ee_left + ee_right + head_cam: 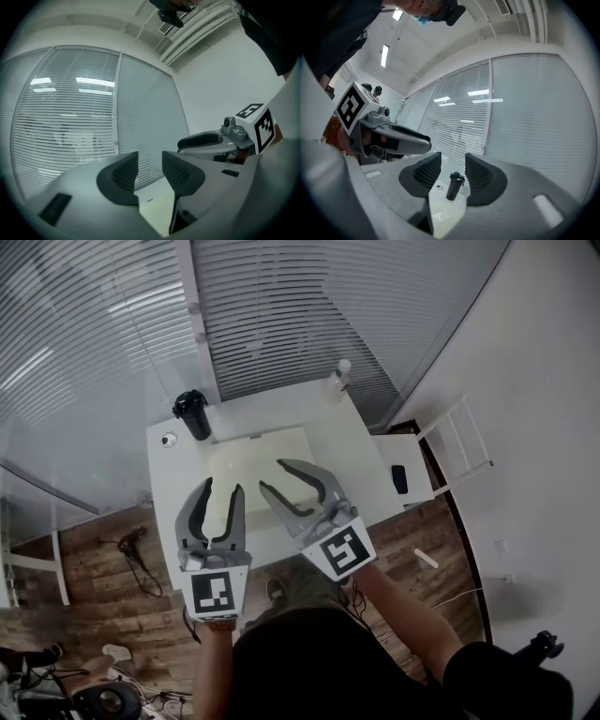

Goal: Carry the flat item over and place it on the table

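The flat item [251, 468] is a pale, cream-coloured sheet that lies on the white table [173, 488], under both grippers. My left gripper [222, 491] is held above the table's near left part, open, with nothing between its pads. My right gripper [272, 474] hangs beside it over the sheet, also open and empty. In the left gripper view, the left gripper [150, 168] frames a strip of the sheet [157, 206], and the right gripper's jaw [206, 140] shows at the right. In the right gripper view, the right gripper [453, 171] frames the sheet [445, 211].
A black bottle [192, 413] [453, 185] stands at the table's far left, with a small round object [169, 439] beside it. A white bottle [339, 379] stands at the far right corner. A low white stand with a dark phone [398, 479] and a white rack [457, 439] sit to the right.
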Available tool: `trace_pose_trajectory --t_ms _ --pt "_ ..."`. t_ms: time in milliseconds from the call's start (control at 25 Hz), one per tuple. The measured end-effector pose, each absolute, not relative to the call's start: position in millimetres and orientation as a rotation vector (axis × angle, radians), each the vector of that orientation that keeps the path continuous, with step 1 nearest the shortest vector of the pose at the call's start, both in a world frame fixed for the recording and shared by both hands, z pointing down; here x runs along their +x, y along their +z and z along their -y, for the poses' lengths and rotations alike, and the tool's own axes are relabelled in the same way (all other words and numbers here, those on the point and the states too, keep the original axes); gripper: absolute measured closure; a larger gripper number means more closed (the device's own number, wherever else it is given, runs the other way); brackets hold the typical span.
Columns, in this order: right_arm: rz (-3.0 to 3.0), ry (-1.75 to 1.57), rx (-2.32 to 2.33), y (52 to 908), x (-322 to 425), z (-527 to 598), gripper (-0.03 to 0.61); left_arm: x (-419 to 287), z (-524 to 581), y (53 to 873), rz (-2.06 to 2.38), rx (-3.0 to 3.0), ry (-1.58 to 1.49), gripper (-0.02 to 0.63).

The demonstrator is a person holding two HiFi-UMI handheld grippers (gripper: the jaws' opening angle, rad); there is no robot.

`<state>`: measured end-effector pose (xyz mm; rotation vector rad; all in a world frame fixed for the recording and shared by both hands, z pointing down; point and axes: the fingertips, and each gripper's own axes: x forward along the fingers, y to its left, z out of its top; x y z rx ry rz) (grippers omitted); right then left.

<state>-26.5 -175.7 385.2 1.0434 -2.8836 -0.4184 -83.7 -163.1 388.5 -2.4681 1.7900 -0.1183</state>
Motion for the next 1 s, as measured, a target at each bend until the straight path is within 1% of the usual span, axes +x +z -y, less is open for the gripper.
trace_pose_trajectory --t_ms 40,160,400,480,640,680,1000 --pt "2.887 -0.421 1.054 382 -26 174 0.425 -84 161 386 -1.791 -2.458 -0.110 0.470" --pt "2.892 -0.436 1.060 376 -25 169 0.425 -84 155 380 -1.796 -2.437 -0.095 0.529" --pt "2.879 -0.481 1.062 369 -26 165 0.483 -88 150 377 -1.809 -2.422 -0.094 0.572" --pt "2.870 -0.488 1.075 368 -26 165 0.528 -90 150 375 -1.818 -2.413 -0.090 0.579" --pt "2.877 -0.475 1.078 368 -27 166 0.551 -92 150 372 -1.825 -2.429 -0.049 0.586" --pt "2.881 -0.469 1.068 369 -28 166 0.574 -92 149 371 -1.820 -2.431 -0.044 0.588" --pt "2.883 -0.476 1.035 371 -31 160 0.577 -91 143 365 -1.809 -2.438 -0.023 0.594"
